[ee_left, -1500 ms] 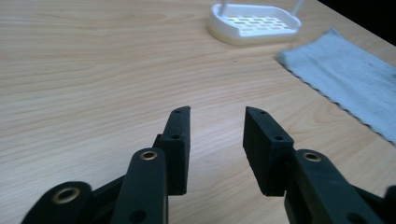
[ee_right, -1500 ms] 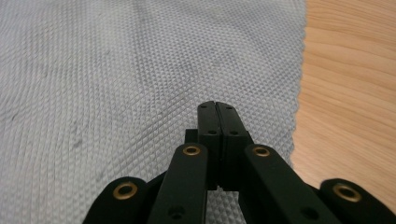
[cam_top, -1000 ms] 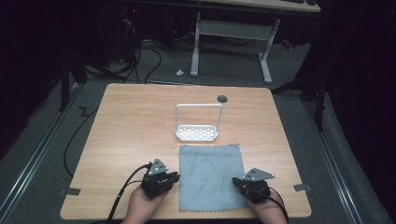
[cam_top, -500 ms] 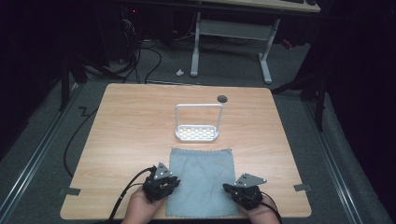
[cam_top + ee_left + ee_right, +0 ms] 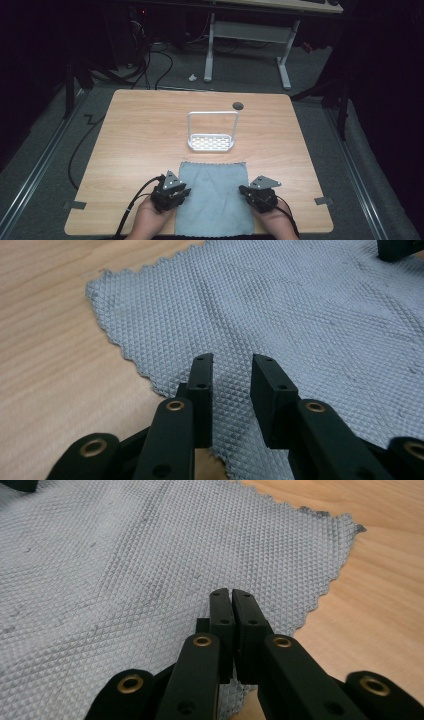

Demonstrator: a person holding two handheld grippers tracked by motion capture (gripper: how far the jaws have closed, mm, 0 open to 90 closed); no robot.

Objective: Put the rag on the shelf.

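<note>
A grey waffle-weave cloth (image 5: 214, 197) lies spread flat on the wooden worktop (image 5: 135, 145), just in front of a small white wire rack (image 5: 212, 133) with a perforated base; the cloth's far edge is near the rack without touching it. A dark round grommet hole (image 5: 238, 105) sits in the worktop behind the rack, to its right.

The left gripper (image 5: 176, 190) rests at the cloth's left edge, on the side of the cloth away from the rack. In the left gripper view its fingers (image 5: 202, 385) stand parted with a clear gap, and they have just been opening; the cloth runs beneath and between them, its zigzag edge passing under the left finger, but the pads do not press on it.

The right gripper (image 5: 248, 191) sits at the cloth's right edge, level with the left one. In the right gripper view its fingers (image 5: 222, 612) are pressed together with only a thin seam between them, low over the cloth's scalloped right edge. Whether a fold of fabric is pinched between them cannot be told.
</note>
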